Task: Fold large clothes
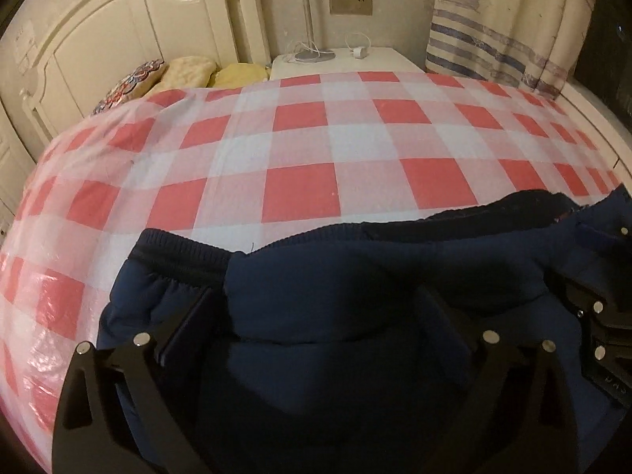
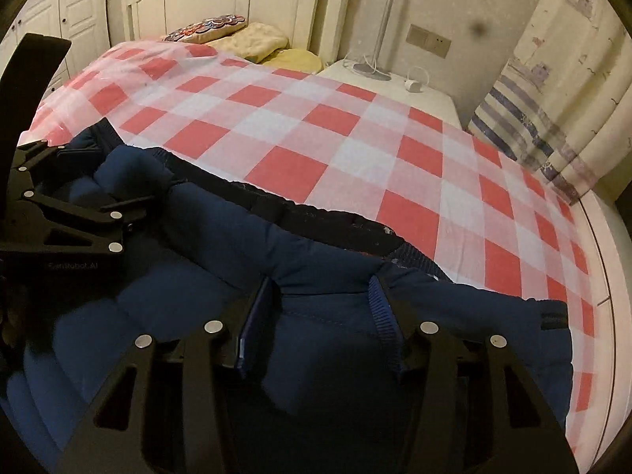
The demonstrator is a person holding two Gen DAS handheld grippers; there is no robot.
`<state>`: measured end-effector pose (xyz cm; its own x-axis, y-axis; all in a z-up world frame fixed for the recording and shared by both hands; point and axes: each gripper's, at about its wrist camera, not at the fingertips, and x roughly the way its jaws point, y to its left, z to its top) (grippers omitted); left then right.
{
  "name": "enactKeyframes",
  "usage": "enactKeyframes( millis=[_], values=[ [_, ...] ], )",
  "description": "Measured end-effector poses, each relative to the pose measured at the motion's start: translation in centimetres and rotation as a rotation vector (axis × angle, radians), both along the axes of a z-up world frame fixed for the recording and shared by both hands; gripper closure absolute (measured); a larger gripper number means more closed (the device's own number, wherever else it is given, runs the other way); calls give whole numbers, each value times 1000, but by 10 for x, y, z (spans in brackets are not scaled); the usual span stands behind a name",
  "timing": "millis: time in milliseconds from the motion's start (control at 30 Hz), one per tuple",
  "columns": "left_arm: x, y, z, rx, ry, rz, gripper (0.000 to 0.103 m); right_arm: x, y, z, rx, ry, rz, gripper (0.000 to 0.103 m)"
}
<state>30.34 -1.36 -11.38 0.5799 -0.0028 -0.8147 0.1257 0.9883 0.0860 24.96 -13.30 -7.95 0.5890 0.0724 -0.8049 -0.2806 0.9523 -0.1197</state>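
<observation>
A dark blue padded jacket [image 1: 355, 296] lies on the near part of a bed covered by a red-and-white checked sheet [image 1: 316, 138], its ribbed hem turned toward the headboard [image 1: 98, 39].

The left hand-held gripper [image 1: 320, 316] points down at the jacket with its jaws spread wide. A thick fold of blue cloth bulges between the fingers [image 1: 185, 324], though in the dim light it is hard to say whether the pads press on it.

The right hand-held gripper [image 2: 322, 316] stands at a narrower spread and pinches a bunched fold of the jacket [image 2: 324, 339] between its fingers, near the ribbed edge. The left gripper shows at the left of that view, just beside it over the same garment.

Pillows [image 2: 245, 37] lie at the head of the bed, with a bedside cabinet [image 2: 418, 96] and a striped curtain [image 2: 545, 118] beyond.
</observation>
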Motion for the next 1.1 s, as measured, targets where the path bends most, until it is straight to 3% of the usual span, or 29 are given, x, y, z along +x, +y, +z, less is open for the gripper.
enactKeyframes(
  millis=[200, 300, 400, 533, 633, 700, 733, 867, 1000, 1067, 1100],
  values=[
    [0, 3, -2, -25, -13, 5, 2, -2, -2, -1, 21, -23, -3, 49],
    [-1, 3, -2, -27, -22, 3, 2, 0, -7, 5, 52, 11, 3, 48],
    [-1, 4, -2, -33, -24, 3, 2, -5, -28, 27, 141, 6, -36, 49],
    [-1, 4, -2, -41, -23, 4, 2, -12, -76, 45, 120, -62, -152, 49],
    [-1, 5, -2, -50, -24, 4, 2, -1, -124, 13, 143, 28, -267, 48],
    [-1, 5, -1, -54, -24, 4, 2, 2, -150, -11, 329, 79, -288, 47],
    [-1, 5, -1, -51, -23, 4, 2, 1, -153, -13, 357, 75, -291, 47],
    [3, 6, 8, -49, 27, -4, 2, 0, -143, -13, 293, 58, -275, 46],
    [-2, 35, 43, -20, -94, 91, 3, -4, -148, -15, 331, 46, -274, 46],
    [5, 52, 34, -3, -59, 142, 5, -4, -151, -15, 342, 43, -273, 46],
    [11, 59, 18, 10, -4, 151, 6, -3, -152, -16, 346, 43, -272, 45]
  ],
)
